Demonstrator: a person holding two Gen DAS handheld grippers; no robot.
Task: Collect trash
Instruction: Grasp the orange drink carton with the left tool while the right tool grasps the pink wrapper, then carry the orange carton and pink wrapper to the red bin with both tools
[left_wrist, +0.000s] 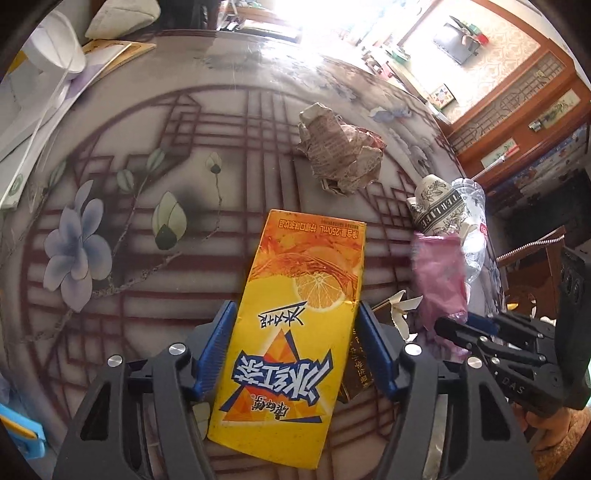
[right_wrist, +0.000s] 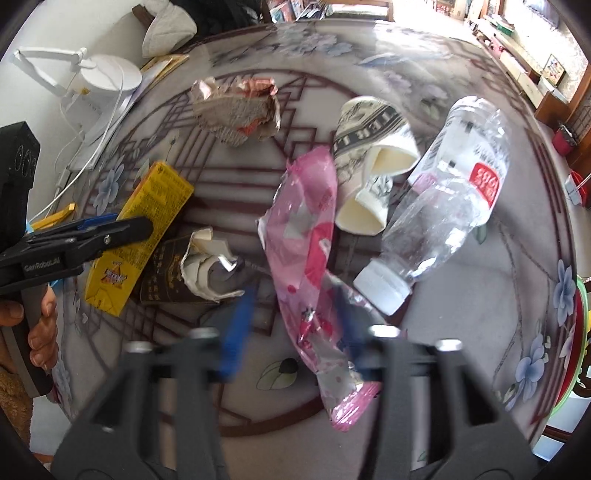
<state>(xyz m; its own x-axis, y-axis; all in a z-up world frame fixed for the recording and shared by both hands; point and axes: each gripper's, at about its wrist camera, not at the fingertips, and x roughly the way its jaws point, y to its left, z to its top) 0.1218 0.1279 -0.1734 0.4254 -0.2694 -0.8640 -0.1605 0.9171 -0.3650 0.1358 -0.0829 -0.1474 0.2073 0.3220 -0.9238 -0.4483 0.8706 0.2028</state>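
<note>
My left gripper (left_wrist: 295, 332) has its blue pads against both sides of a yellow iced-tea carton (left_wrist: 291, 325), which lies on the patterned table; it also shows in the right wrist view (right_wrist: 144, 229). My right gripper (right_wrist: 295, 317) is open around a pink plastic wrapper (right_wrist: 306, 236), blurred by motion; the wrapper also shows in the left wrist view (left_wrist: 439, 273). A crumpled newspaper ball (left_wrist: 340, 147), a crushed paper cup (right_wrist: 369, 162), a clear plastic bottle (right_wrist: 443, 199) and a torn brown box (right_wrist: 192, 266) lie around.
A white desk lamp (right_wrist: 107, 77) with its cable, papers (left_wrist: 48, 122) and a grey cushion (left_wrist: 125, 18) sit at the table's far left edge. A green-rimmed bin (right_wrist: 576, 354) shows at the right edge.
</note>
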